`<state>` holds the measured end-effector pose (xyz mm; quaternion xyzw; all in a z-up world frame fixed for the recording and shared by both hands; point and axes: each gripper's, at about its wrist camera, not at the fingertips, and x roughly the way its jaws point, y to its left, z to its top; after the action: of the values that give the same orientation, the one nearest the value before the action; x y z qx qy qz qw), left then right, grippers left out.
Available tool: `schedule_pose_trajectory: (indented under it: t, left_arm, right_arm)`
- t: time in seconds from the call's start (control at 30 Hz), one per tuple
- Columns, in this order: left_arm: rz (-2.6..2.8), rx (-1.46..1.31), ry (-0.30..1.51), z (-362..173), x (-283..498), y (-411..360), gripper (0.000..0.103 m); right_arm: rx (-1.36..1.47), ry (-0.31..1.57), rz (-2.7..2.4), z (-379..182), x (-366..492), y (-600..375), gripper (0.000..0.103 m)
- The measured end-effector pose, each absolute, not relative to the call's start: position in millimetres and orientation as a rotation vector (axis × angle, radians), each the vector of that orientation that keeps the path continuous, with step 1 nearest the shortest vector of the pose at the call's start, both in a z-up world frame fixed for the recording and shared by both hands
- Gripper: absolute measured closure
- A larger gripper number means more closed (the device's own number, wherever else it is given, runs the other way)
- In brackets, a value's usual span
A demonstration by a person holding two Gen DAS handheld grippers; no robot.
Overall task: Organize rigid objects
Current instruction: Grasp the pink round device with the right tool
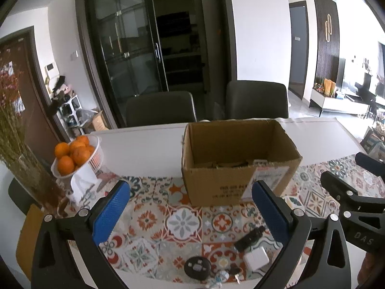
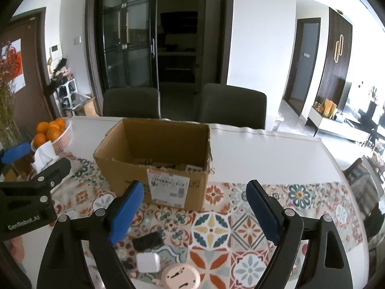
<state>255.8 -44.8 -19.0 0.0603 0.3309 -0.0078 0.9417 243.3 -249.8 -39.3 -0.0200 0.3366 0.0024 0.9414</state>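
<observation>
An open cardboard box (image 1: pixel 240 168) stands on the patterned mat; it also shows in the right wrist view (image 2: pixel 156 159), with some items lying inside. Near the table's front edge lie a white charger cube (image 1: pixel 256 259), a black oblong device (image 1: pixel 250 237), a black round disc (image 1: pixel 197 266) and small keys (image 1: pixel 234 271). The right wrist view shows the white cube (image 2: pixel 148 262), the black device (image 2: pixel 148 240) and a pink round disc (image 2: pixel 180 277). My left gripper (image 1: pixel 190 207) is open and empty above these items. My right gripper (image 2: pixel 195 207) is open and empty too.
A white bowl of oranges (image 1: pixel 77 156) and a tissue pack (image 1: pixel 83 185) stand at the left, by a vase of dried flowers (image 1: pixel 14 130). Two dark chairs (image 1: pixel 161 108) stand behind the white table (image 1: pixel 144 149). The right gripper's body (image 1: pixel 356 207) is at right.
</observation>
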Motion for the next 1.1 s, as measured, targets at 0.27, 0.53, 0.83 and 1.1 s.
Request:
schedule_pose_trajectory:
  t: [0.27, 0.53, 0.83, 1.1]
  left_arm:
    - [0.001, 0.103, 0.718, -34, 231, -43, 0.000]
    - [0.017, 0.090, 0.790, -62, 217, -46, 0.000]
    - [0.041, 0.114, 0.871, -95, 211, -44, 0.000]
    - [0.048, 0.116, 0.936, -123, 211, -42, 0.000]
  right_arm:
    - [-0.033, 0.720, 0.052, -56, 225, -247, 0.016]
    - [-0.041, 0.781, 0.091, -82, 216, -248, 0.016]
    - [-0.030, 0.859, 0.116, -116, 213, -247, 0.016]
    - [-0.016, 0.924, 0.126, -145, 213, -245, 0.016]
